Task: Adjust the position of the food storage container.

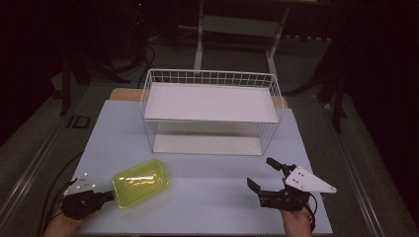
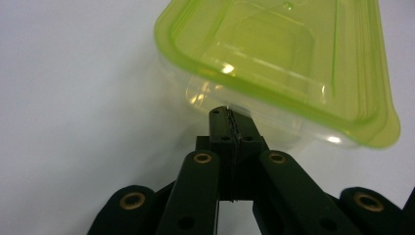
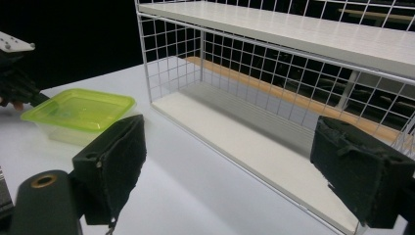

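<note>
Wire rack (image 1: 211, 111) behind; bare table (image 1: 207, 197) between.

Left gripper view: green-lidded container (image 2: 279, 63) cut by top edge; near corner blurred; jaws pressed flat together at its clear wall, whether wall caught between them can't tell. Right gripper view: wire rack (image 3: 274, 63) cut by top and right edges. High view: room behind surface (image 1: 207, 197) too dark to read.
</note>
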The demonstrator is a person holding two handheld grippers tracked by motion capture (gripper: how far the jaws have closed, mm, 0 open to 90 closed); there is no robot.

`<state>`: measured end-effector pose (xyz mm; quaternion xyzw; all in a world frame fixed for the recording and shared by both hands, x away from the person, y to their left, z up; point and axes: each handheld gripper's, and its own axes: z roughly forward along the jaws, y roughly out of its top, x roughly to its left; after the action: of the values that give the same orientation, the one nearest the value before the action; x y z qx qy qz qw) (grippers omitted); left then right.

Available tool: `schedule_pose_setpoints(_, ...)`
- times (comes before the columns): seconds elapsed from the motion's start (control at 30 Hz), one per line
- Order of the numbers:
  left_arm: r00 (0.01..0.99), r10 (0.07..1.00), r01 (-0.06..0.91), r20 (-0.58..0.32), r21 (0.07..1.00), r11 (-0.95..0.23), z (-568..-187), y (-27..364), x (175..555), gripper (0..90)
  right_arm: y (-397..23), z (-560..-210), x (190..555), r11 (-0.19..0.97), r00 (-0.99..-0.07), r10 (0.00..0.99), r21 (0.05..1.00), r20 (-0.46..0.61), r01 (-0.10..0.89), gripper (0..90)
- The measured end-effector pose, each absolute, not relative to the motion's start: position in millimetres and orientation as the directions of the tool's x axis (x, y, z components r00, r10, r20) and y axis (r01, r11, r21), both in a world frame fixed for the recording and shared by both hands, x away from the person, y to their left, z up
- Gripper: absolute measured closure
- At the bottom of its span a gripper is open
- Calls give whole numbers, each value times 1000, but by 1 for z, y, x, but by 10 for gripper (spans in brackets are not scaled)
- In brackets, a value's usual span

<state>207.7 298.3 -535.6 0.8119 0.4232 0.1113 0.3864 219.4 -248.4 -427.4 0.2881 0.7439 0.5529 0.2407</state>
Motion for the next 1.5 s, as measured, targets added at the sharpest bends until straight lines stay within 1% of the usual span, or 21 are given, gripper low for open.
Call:
schedule_pose_setpoints(0.53, 633, 763, 590, -130, 720, -367, -535, 276, 240, 900, -252, -428, 220, 216, -716, 697, 962, -32, 166, 134)
schedule_pose_setpoints(0.67, 630, 767, 594, -126, 714, -371, -533, 279, 237, 900, -253, -428, 219, 214, -716, 697, 963, -32, 166, 134)
schedule_pose_setpoints(0.7, 626, 772, 591, -114, 714, -375, -532, 281, 235, 900, -253, -428, 219, 216, -715, 698, 962, -34, 165, 134)
schedule_pose_setpoints(0.77, 629, 768, 589, -124, 721, -366, -529, 284, 231, 900, -253, -428, 218, 215, -715, 698, 962, -32, 166, 134)
schedule_pose_setpoints(0.87, 639, 761, 579, -114, 722, -378, -525, 283, 228, 900, -253, -428, 219, 214, -716, 698, 963, -31, 166, 134)
schedule_pose_setpoints(1.07, 637, 762, 585, -116, 716, -381, -528, 278, 238, 900, -251, -428, 217, 221, -720, 693, 961, -37, 164, 134)
schedule_pose_setpoints(1.3, 664, 736, 584, -132, 706, -401, -533, 256, 258, 900, -255, -429, 219, 211, -716, 698, 962, -25, 173, 134)
schedule_pose_setpoints(1.5, 680, 723, 582, -120, 688, -434, -535, 237, 270, 900, -256, -429, 218, 210, -717, 696, 962, -23, 173, 134)
